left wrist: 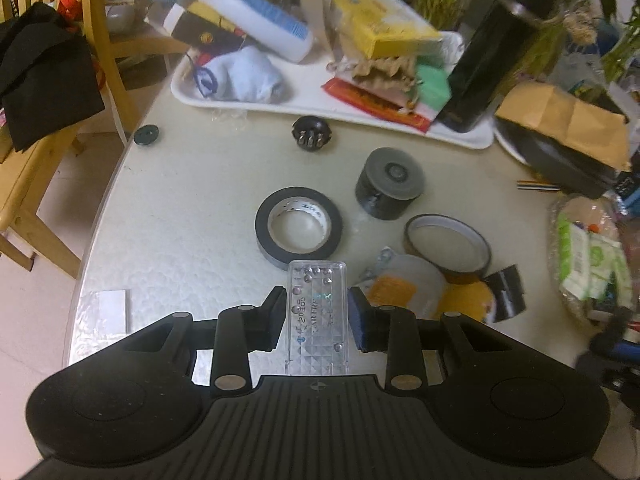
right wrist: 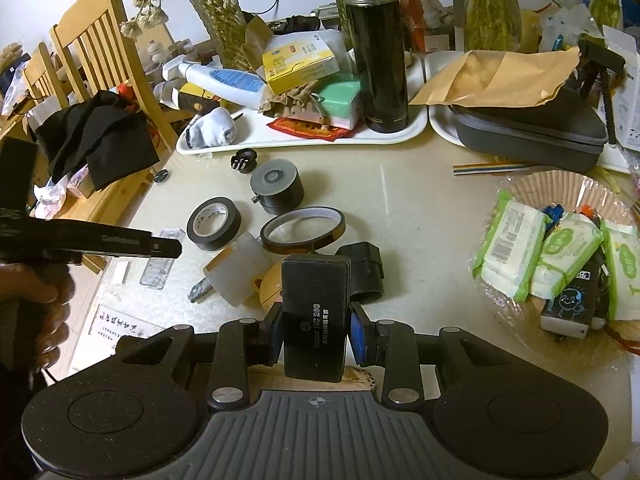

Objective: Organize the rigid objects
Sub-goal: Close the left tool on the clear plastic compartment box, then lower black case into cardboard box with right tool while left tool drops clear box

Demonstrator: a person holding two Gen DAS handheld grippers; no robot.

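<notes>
your left gripper [left wrist: 316, 312] is clamped on the clear case [left wrist: 317, 316], held above the table [left wrist: 192, 200] just short of the black tape roll [left wrist: 298, 229]. your right gripper [right wrist: 313, 330] grips the black box [right wrist: 314, 316] over the clutter near the amber tape ring [right wrist: 302, 230].

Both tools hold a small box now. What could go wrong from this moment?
1. The clear plastic case looks smooth; the left tool pinches only its sides, so it might slip.
2. The white tray is already crowded, so adding the black box from the right tool could topple something, perhaps the black flask.
</notes>
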